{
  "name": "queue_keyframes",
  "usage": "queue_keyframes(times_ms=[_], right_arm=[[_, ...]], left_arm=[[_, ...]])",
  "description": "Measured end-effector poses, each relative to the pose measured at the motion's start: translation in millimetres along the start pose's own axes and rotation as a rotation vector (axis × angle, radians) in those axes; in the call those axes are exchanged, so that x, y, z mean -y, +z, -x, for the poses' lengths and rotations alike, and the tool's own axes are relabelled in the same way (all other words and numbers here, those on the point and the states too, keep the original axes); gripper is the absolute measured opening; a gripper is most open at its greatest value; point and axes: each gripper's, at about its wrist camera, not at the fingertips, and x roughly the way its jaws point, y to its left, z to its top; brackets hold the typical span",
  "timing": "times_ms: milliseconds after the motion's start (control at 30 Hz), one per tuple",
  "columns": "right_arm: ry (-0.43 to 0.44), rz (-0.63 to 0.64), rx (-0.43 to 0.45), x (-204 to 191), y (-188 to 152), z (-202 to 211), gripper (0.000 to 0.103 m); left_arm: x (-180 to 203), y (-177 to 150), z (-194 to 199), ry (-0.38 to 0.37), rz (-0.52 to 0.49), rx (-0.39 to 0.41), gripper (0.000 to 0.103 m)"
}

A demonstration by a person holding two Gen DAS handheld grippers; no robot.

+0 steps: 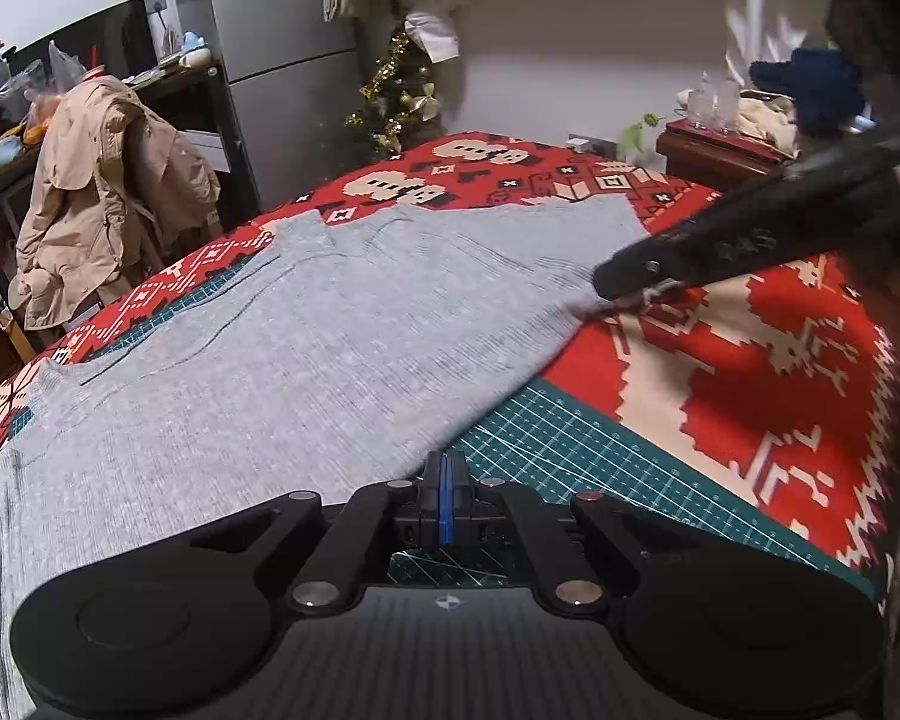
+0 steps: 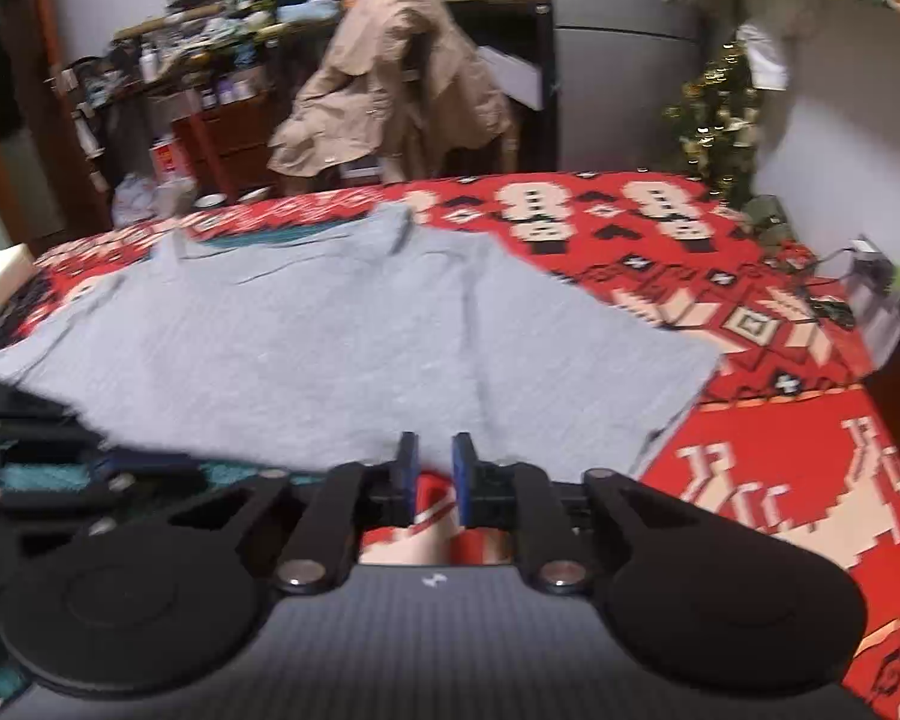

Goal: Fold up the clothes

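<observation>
The grey garment (image 1: 306, 348) lies spread flat on the red patterned cloth (image 1: 768, 396), partly over a green cutting mat (image 1: 576, 450). The left gripper (image 1: 444, 468) sits at its near edge, pads pressed together — whether on fabric I cannot tell. The right gripper (image 2: 435, 468) stands slightly parted at the garment's edge, pinching nothing. A beige coat (image 1: 108, 180) hangs beyond.

a lived-in home room: a grey fridge (image 1: 282, 60) with stickers, a small tinselled christmas tree (image 1: 396, 96), a beige coat (image 1: 108, 192) slung over a chair, cluttered shelves (image 2: 210, 60), and a red festive cloth (image 1: 780, 372) over the worktop.
</observation>
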Motion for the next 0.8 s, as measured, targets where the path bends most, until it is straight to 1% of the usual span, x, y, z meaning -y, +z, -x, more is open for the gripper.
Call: queue_keyframes(times_ms=[33, 100, 167, 233, 267, 367, 500, 533, 567, 600, 633, 700, 800], right_arm=[[-0.014, -0.006, 0.007, 3, 2, -1, 0.015], [-0.016, -0.013, 0.014, 9, 3, 0, 0.015], [-0.012, -0.028, 0.019, 17, 6, 2, 0.015], [0.017, -0.070, -0.003, 31, 5, 4, 0.016], [0.032, -0.059, -0.013, 33, 4, 4, 0.019], [0.073, -0.020, -0.033, 35, 2, 2, 0.021], [0.100, -0.032, -0.036, 36, 6, -12, 0.021], [0.109, -0.037, -0.043, 36, 7, -16, 0.020], [0.116, -0.040, -0.055, 37, 7, -19, 0.016], [0.125, -0.041, -0.058, 37, 7, -21, 0.012], [0.133, -0.042, -0.061, 38, 7, -23, 0.003], [0.145, -0.059, -0.056, 40, 7, -20, 0.003], [0.169, -0.105, -0.031, 46, 9, -10, 0.002]], left_arm=[[2, 2, 1, 0.007, -0.004, 0.013, 0.002], [6, 8, 0, 0.015, -0.020, 0.032, 0.005], [10, 15, -5, -0.002, -0.035, 0.037, 0.006], [18, 21, -13, -0.027, -0.058, 0.036, 0.007], [22, 24, -17, -0.040, -0.071, 0.036, 0.007], [32, 32, -31, -0.059, -0.112, 0.030, 0.007], [42, 37, -44, -0.045, -0.195, 0.024, 0.008], [43, 38, -46, -0.043, -0.207, 0.023, 0.008], [44, 39, -47, -0.042, -0.221, 0.023, 0.008], [45, 39, -47, -0.043, -0.234, 0.026, 0.006], [47, 39, -46, -0.043, -0.250, 0.031, 0.002], [49, 38, -43, -0.042, -0.281, 0.043, 0.001], [50, 35, -28, -0.034, -0.332, 0.082, 0.001]])
